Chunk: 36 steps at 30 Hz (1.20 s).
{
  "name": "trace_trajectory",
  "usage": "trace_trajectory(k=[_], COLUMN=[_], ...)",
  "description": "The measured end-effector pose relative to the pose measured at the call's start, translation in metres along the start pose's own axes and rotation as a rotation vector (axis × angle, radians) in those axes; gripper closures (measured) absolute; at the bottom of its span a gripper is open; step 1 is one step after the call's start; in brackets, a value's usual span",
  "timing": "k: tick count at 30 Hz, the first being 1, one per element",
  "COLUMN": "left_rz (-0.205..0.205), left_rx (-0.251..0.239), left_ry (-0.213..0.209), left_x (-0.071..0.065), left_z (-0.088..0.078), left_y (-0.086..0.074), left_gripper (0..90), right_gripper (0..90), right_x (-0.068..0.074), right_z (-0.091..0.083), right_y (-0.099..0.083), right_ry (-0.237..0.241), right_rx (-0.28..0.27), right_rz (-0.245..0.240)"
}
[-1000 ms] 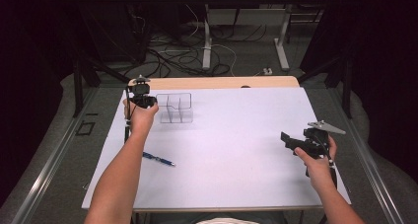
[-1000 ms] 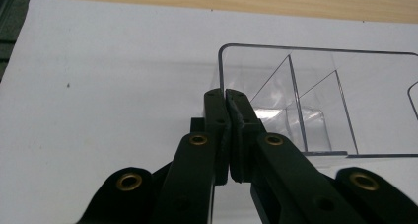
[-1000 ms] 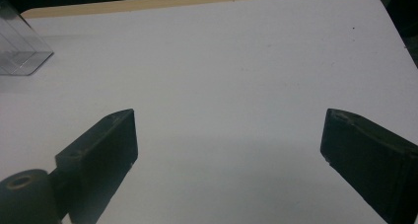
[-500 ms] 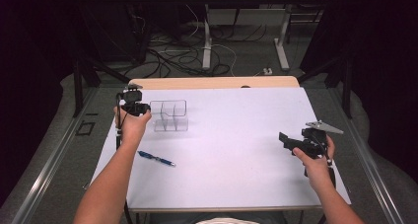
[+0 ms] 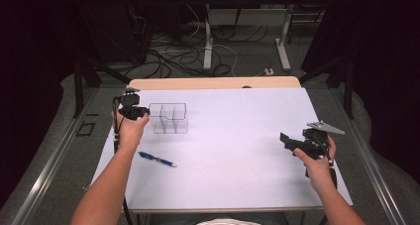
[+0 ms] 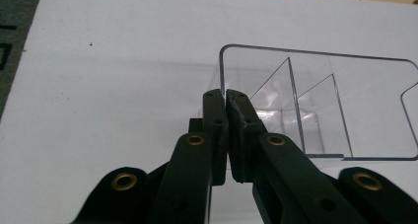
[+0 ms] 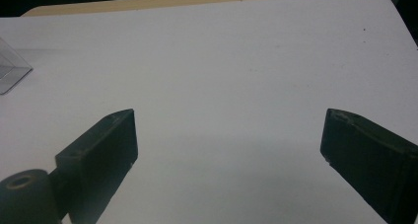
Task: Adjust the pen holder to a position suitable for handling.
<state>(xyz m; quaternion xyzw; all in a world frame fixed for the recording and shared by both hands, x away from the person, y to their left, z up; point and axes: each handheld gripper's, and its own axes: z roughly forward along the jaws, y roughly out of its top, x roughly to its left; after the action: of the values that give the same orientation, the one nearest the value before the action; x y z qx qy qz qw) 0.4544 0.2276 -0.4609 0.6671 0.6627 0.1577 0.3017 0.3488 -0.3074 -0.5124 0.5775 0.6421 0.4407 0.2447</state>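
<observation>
A clear plastic organizer (image 5: 171, 118) with inner dividers stands on the white sheet at the far left. My left gripper (image 5: 144, 111) is at its left end. In the left gripper view the jaws (image 6: 226, 98) are pinched on the organizer's (image 6: 320, 110) thin left wall. They have just eased open a trifle, with the wall still between the pads. A blue pen (image 5: 157, 159) lies on the sheet nearer the person, just right of the left forearm. My right gripper (image 5: 285, 140) hovers at the right side, its jaws (image 7: 229, 135) wide open over bare sheet with nothing between them.
The white sheet (image 5: 237, 150) covers most of the wooden table, whose bare far edge (image 5: 213, 83) shows behind it. A corner of the organizer (image 7: 12, 68) shows at the left of the right gripper view. Cables and table legs lie on the floor beyond.
My left gripper has moved left and toward the person, and the organizer has come along with it. The right gripper and the pen have stayed put.
</observation>
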Motion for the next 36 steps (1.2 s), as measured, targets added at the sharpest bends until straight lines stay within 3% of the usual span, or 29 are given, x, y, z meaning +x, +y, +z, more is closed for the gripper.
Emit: trace_trajectory(k=[8, 12, 17, 21, 30, 32, 36], left_rz=[-0.020, -0.009, -0.007, -0.021, 0.020, 0.052, 0.117], left_rx=[-0.066, -0.085, -0.146, -0.193, -0.268, -0.313, -0.349], left_ry=[-0.063, -0.081, -0.104, -0.155, -0.223, -0.210, -0.203], left_x=[0.009, 0.015, 0.020, 0.023, 0.023, 0.022, 0.021], left_z=[-0.009, -0.012, -0.017, -0.022, -0.030, -0.033, -0.040], left_y=[-0.006, -0.013, -0.021, -0.029, -0.050, -0.054, -0.063], left_gripper=[78.5, 73.5, 66.4, 58.9, 39.1, 33.9, 29.6], right_gripper=[8.6, 8.6, 8.6, 9.3, 11.4, 11.4, 11.4], right_x=[0.000, 0.000, 0.000, 0.000, 0.006, 0.007, 0.009], right_z=[-0.001, 0.000, 0.001, 0.000, 0.001, 0.001, 0.001], right_y=[0.001, 0.001, 0.001, 0.001, 0.001, 0.001, 0.000], right_ry=[0.004, 0.001, -0.002, 0.003, 0.010, 0.013, 0.020], right_rx=[0.016, 0.019, 0.005, 0.005, 0.003, 0.002, -0.001], right_rz=[-0.013, -0.007, -0.018, -0.024, -0.041, -0.055, -0.074])
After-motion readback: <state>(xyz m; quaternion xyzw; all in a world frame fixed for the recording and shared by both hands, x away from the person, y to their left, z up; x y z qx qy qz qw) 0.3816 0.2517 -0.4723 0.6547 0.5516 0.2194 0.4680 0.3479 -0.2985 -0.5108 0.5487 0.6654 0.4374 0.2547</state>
